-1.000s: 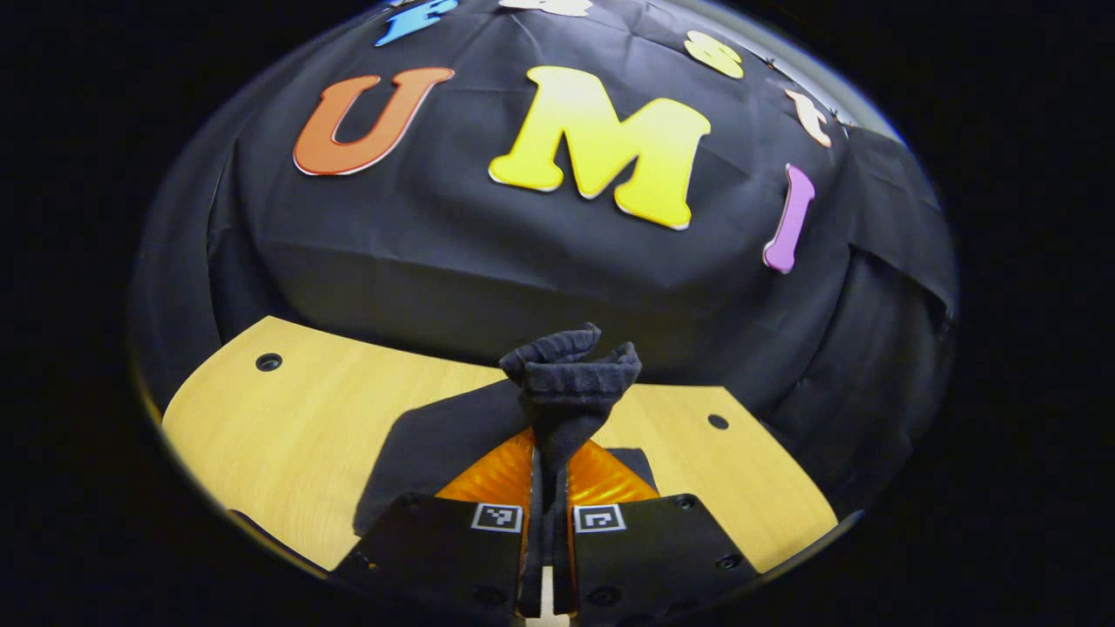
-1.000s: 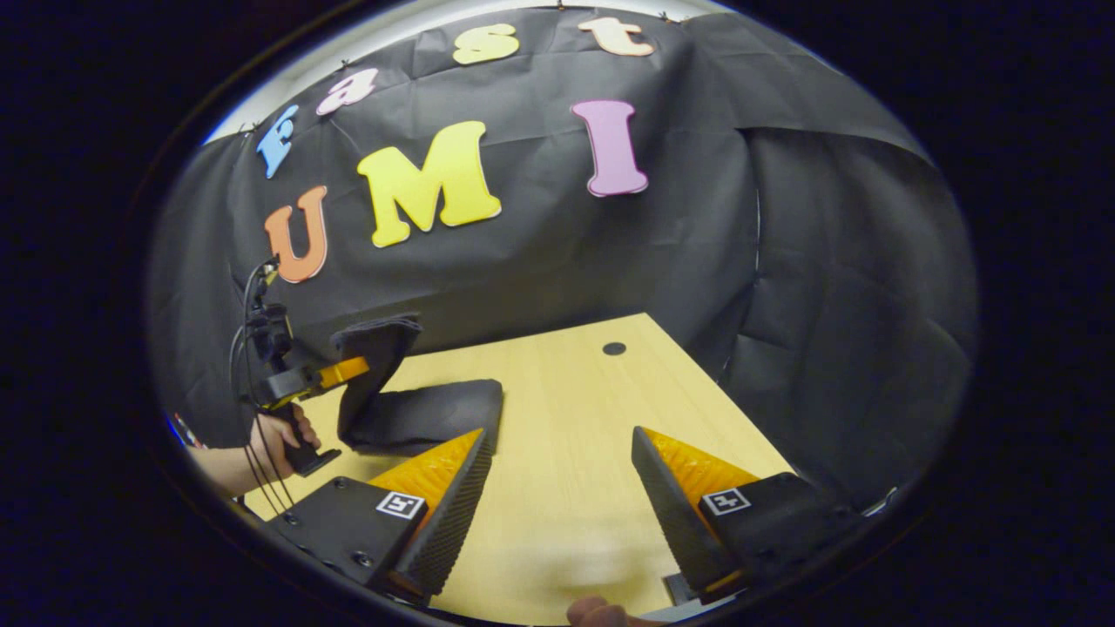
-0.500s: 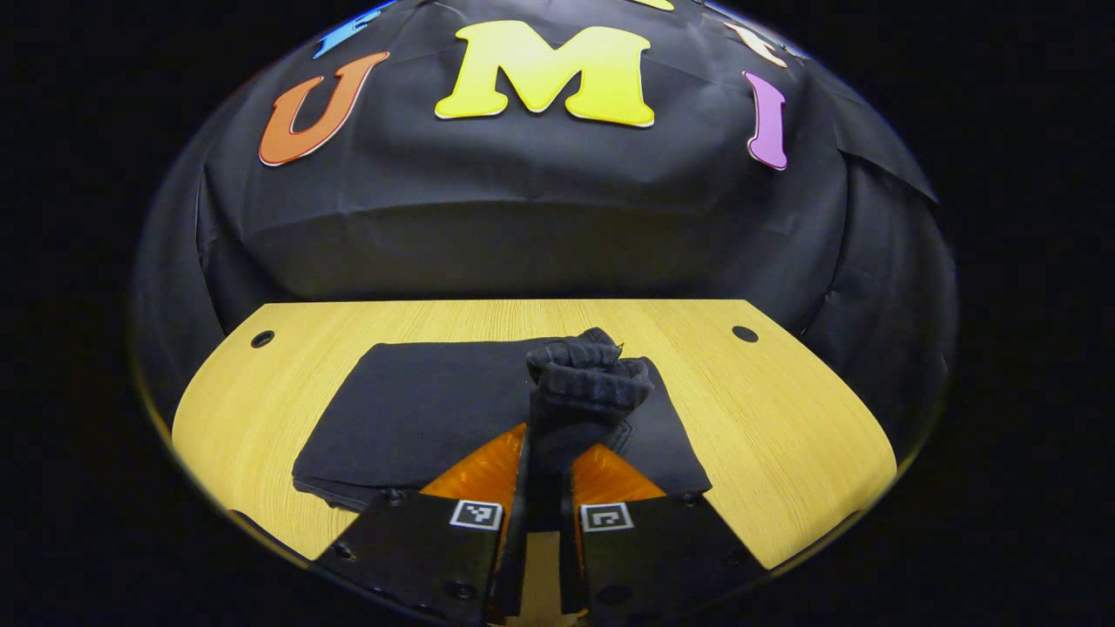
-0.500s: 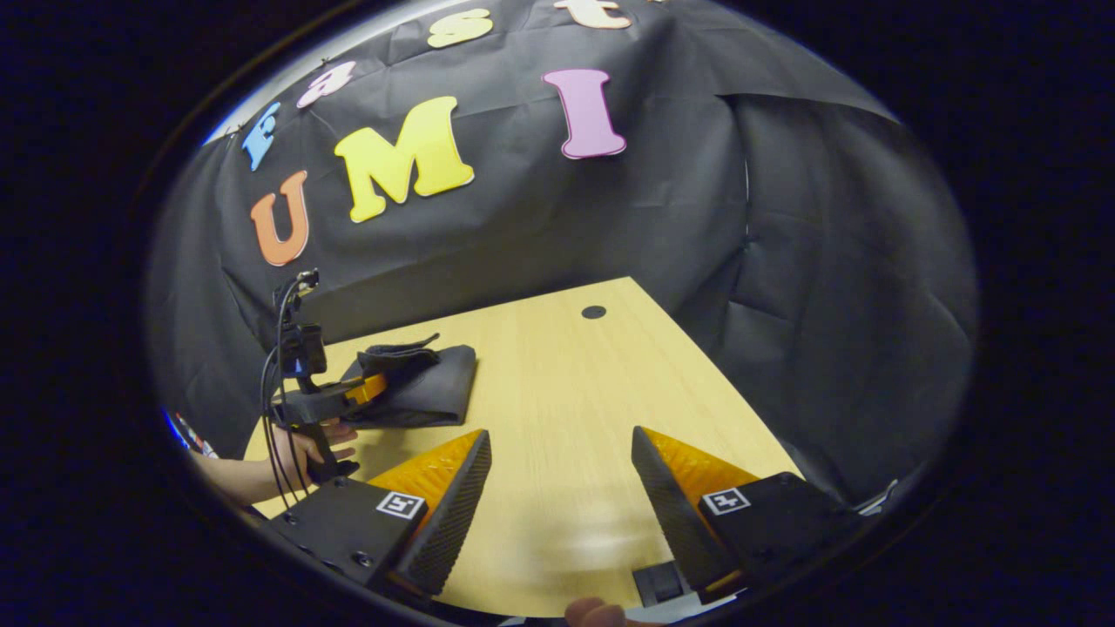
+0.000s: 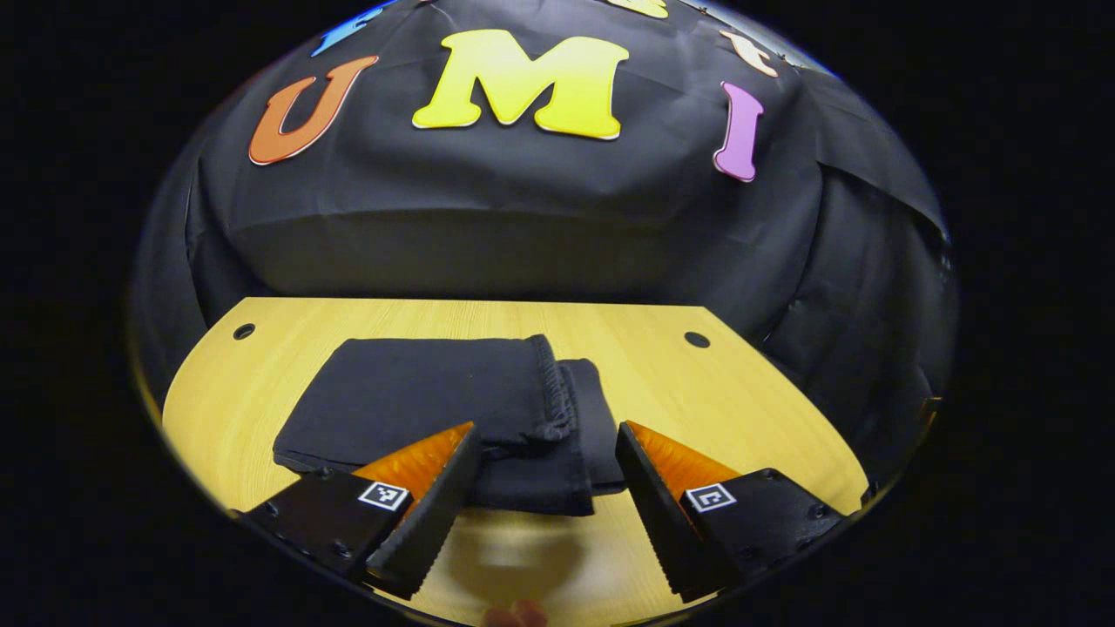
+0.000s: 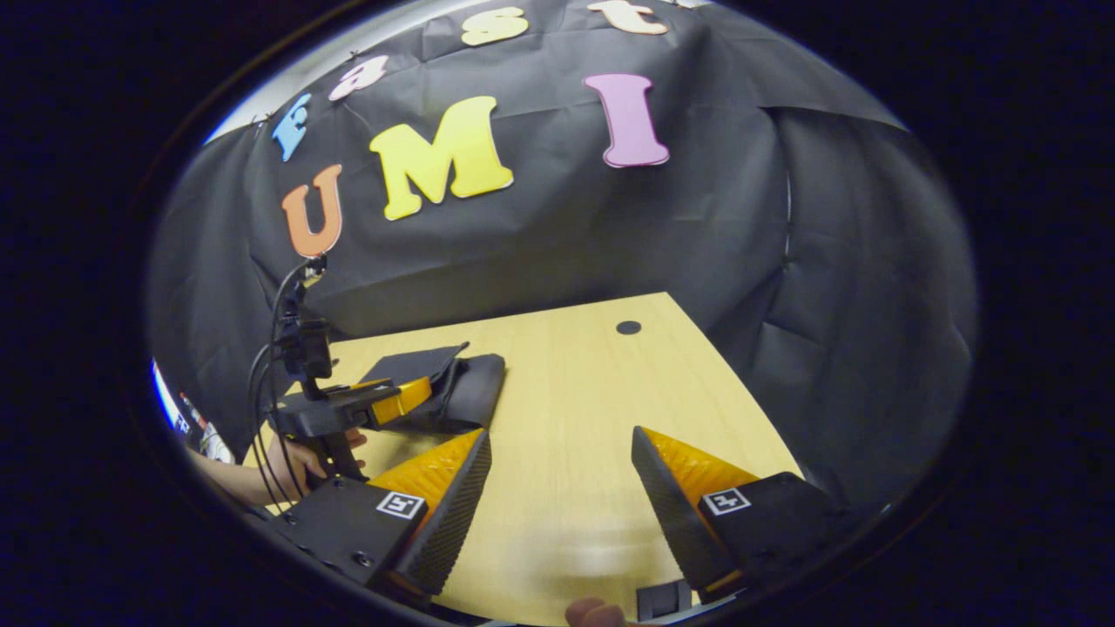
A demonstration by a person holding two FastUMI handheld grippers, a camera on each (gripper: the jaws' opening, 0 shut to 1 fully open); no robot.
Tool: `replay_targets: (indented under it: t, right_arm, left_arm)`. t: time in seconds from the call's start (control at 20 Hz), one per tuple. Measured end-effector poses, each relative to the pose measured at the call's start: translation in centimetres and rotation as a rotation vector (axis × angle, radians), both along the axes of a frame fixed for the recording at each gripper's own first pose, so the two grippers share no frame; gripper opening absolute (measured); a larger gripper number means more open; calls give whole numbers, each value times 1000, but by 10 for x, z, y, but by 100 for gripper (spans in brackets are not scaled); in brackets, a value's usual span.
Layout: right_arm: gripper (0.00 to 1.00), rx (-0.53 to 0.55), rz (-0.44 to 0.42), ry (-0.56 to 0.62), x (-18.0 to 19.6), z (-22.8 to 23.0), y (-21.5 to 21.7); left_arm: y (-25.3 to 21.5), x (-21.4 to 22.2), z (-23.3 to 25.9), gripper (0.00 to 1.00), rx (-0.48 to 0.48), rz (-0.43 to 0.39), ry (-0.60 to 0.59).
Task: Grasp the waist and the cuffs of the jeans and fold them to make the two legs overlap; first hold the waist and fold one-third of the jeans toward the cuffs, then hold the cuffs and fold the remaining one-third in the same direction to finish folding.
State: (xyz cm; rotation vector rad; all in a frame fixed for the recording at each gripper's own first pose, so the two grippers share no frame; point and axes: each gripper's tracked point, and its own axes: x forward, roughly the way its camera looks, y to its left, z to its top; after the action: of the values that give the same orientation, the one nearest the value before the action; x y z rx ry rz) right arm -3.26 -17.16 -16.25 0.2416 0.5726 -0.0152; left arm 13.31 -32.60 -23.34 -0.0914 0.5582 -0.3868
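Jeans lie folded into a flat dark stack on the table, just ahead of the left tongs, which gape open and empty; right tongs also open, well off to the jeans' side. Cloth looks soft, limp and fairly heavy, probably slumping if lifted. Best pinched through all layers at the hemmed cuff edge atop the stack.

Pale wooden table with rounded corners and small dark holes near its far edge. Backed and flanked by creased black cloth wall, hanging in folds. Soft glare on the near tabletop.
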Motion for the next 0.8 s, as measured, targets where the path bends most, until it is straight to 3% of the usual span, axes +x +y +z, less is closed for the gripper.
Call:
replay_targets:
  t: [0.1,0.2,0.5,0.55,0.6,0.65,0.8]
  right_arm:
    - [95,-14,40,-32,11,10,15]
    - [99,-37,79,-77,23,27,31]
    - [100,-95,142,-262,62,100,98]
    - [95,-98,147,-286,67,113,112]
    - [99,-94,157,-316,71,126,126]
    - [94,-96,164,-341,75,138,139]
    - [94,-102,178,-403,79,170,173]
  left_arm:
    - [8,-8,19,99,-34,21,-13]
    - [24,-11,50,99,-52,53,-53]
    - [111,-16,175,99,-23,157,-296]
    - [126,-19,193,99,-18,177,-331]
    - [140,-21,210,100,-15,194,-360]
    - [153,-26,226,98,-15,207,-383]
    - [190,-34,259,98,-8,249,-434]
